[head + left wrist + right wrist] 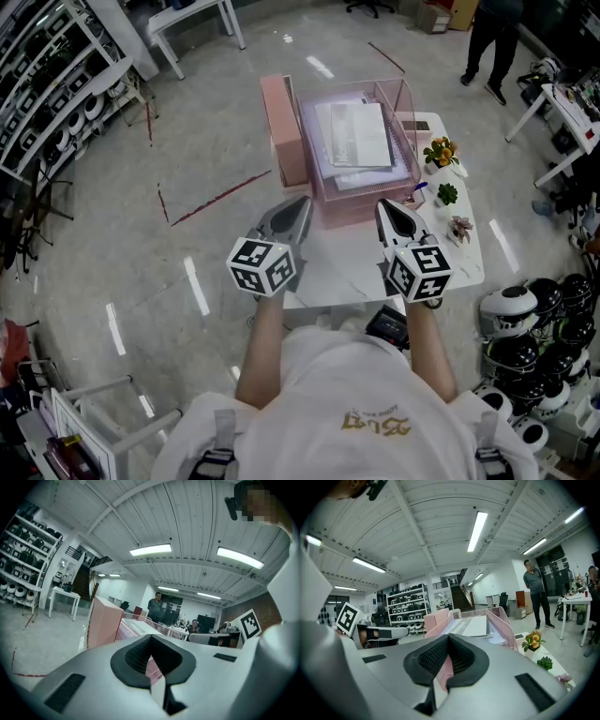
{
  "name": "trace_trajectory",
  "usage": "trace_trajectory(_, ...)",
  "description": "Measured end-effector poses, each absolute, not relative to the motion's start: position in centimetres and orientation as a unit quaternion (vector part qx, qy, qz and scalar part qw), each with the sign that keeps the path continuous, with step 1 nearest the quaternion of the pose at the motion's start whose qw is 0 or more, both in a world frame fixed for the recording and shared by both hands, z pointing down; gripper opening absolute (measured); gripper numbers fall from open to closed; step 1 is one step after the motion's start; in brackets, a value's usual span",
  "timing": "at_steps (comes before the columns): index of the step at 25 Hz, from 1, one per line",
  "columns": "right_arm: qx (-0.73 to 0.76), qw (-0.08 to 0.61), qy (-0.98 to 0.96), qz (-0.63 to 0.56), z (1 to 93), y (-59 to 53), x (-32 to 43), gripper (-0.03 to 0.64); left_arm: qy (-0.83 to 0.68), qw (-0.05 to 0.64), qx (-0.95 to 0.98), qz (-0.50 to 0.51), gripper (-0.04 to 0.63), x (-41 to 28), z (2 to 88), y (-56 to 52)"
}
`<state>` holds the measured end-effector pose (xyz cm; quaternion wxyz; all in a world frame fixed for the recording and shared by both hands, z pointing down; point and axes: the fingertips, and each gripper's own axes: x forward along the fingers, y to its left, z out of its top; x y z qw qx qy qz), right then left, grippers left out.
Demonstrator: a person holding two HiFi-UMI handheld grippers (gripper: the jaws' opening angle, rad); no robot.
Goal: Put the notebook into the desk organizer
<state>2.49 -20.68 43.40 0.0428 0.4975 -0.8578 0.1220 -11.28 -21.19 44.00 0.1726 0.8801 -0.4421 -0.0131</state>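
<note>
Notebook (359,134) lies flat inside pink desk organizer (349,210), upper centre of head view, on top of other papers. My left gripper (300,204) & right gripper (384,208) hover side by side at frame centre, just before organizer's near wall, over white table (328,272). Both have jaws together, nothing btw them.

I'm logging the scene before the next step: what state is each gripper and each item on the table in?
left gripper: shut, empty
right gripper: shut, empty
desk organizer: on the table, holding a stack
stack of papers: lying flat inside the organizer
pink box: standing on edge left of the organizer
potted plants: upright
</note>
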Motion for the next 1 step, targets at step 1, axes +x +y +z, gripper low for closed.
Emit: trace_trajectory(1,0.497,0.043,-0.858,0.122,43.38,-20.58,2.42,0.009,-0.442,0.172,0.880,-0.013,0.018,-11.33,43.96,-21.11)
